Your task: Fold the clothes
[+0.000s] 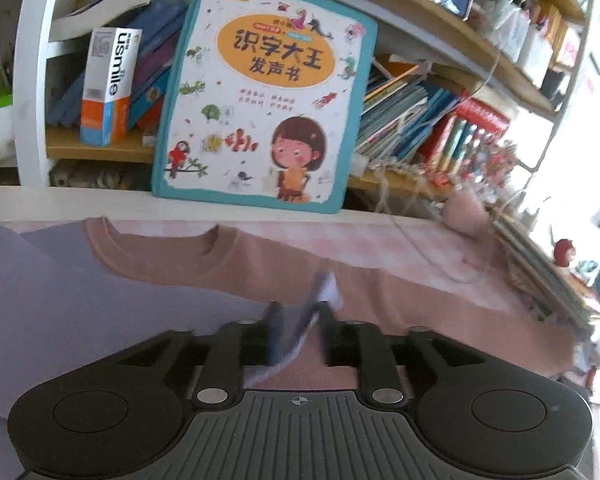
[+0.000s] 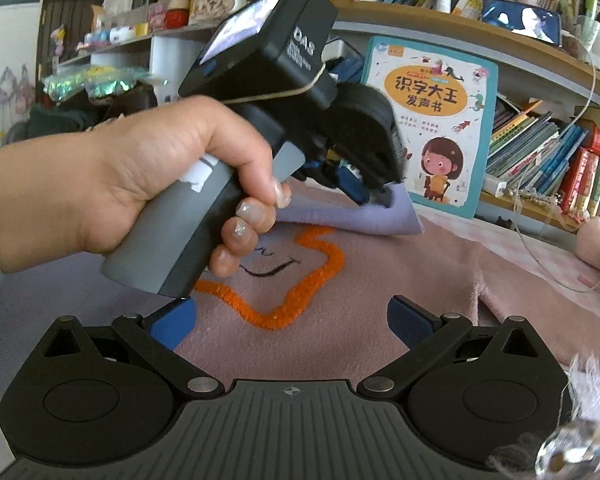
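Right now the left gripper (image 2: 374, 196) hangs over the far edge of the pink sweater (image 2: 340, 288), jaws narrowly parted with a lilac fold (image 2: 396, 216) between its fingers. Nearer, the right gripper (image 2: 292, 324) gapes wide and empty above the orange embroidered outline (image 2: 300, 280); the sweater lies flat crosswise, collar (image 1: 156, 248) toward the picture book (image 1: 268, 92).

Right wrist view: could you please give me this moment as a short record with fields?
garment: pink fleecy sweater with orange outline motif, lying flat
overlay: lavender cloth corner lying on it
left gripper: open, lavender corner between fingers
right gripper: open, empty, above sweater
backdrop: teal-edged picture book leaning against shelf
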A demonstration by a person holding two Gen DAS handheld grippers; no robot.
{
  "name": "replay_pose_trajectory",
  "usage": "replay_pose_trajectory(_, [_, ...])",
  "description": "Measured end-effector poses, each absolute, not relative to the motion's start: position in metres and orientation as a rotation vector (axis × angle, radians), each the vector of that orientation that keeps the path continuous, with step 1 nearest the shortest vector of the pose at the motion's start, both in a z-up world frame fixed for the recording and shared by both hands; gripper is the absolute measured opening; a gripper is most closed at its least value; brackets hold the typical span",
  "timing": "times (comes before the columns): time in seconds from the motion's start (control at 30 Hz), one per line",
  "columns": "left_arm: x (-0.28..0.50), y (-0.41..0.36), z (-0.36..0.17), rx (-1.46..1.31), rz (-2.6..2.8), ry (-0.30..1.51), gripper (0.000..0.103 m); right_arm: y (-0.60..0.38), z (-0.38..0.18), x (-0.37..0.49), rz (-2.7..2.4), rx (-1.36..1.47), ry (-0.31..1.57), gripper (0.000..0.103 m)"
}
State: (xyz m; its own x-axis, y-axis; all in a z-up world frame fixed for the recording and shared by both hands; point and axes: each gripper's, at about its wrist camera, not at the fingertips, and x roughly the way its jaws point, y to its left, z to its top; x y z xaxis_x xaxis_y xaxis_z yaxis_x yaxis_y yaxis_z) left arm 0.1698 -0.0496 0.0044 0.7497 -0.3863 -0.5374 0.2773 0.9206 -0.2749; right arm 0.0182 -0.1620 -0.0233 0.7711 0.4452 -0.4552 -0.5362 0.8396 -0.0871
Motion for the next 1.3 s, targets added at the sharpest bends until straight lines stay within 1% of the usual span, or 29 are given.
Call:
replay_pose_trajectory(0.03, [0.163,-0.050,0.009,-0.166,-0.386,0.604,0.043,-0.162,-0.024,0.018,0.537,-0.221,0.436,0.102])
replay_pose_trajectory(0.07, [0.155,-0.051,0.015,-0.137,-0.407,0.575,0.050,-0.162,-0.024,0.018,0.535,-0.222,0.432,0.102])
replay_pose_trajectory(0.1, [0.145,-0.050,0.021,-0.104,-0.422,0.547,0.055,-0.162,-0.024,0.017,0.535,-0.221,0.430,0.102])
replay_pose_trajectory(0.13, [0.136,-0.049,0.028,-0.077,-0.429,0.523,0.057,-0.163,-0.023,0.017,0.536,-0.218,0.431,0.103])
replay_pose_trajectory(0.2, [0.117,-0.040,0.040,-0.040,-0.420,0.488,0.067,-0.164,-0.023,0.018,0.533,-0.215,0.434,0.103])
replay_pose_trajectory(0.33, [0.077,-0.010,0.049,0.008,-0.369,0.451,0.073,-0.162,-0.023,0.018,0.528,-0.226,0.444,0.103])
replay_pose_trajectory(0.43, [0.048,0.016,0.042,0.044,-0.308,0.453,0.076,-0.160,-0.023,0.018,0.527,-0.241,0.448,0.103])
replay_pose_trajectory(0.5, [0.026,0.032,0.035,0.079,-0.253,0.444,0.081,-0.158,-0.023,0.019,0.524,-0.251,0.453,0.103])
replay_pose_trajectory(0.63, [-0.017,0.061,0.024,0.121,-0.049,0.364,0.081,-0.157,-0.025,0.020,0.522,-0.261,0.464,0.103])
replay_pose_trajectory(0.73, [-0.048,0.085,0.017,0.063,0.053,0.328,0.081,-0.158,-0.024,0.020,0.504,-0.252,0.462,0.103])
replay_pose_trajectory(0.9, [-0.076,0.115,0.003,-0.050,0.097,0.404,0.081,-0.165,-0.022,0.019,0.462,-0.222,0.453,0.103])
replay_pose_trajectory(0.97, [-0.081,0.119,0.001,-0.043,0.110,0.424,0.082,-0.170,-0.023,0.017,0.474,-0.210,0.494,0.103])
replay_pose_trajectory(1.07, [-0.084,0.121,-0.002,-0.025,0.109,0.445,0.088,-0.184,-0.022,0.006,0.455,-0.180,0.513,0.103])
replay_pose_trajectory(1.23, [-0.076,0.115,-0.011,0.007,0.068,0.479,0.088,-0.218,-0.022,-0.014,0.384,-0.112,0.556,0.102])
replay_pose_trajectory(1.3, [-0.071,0.111,-0.014,0.031,0.055,0.492,0.088,-0.231,-0.023,-0.019,0.364,-0.087,0.580,0.099])
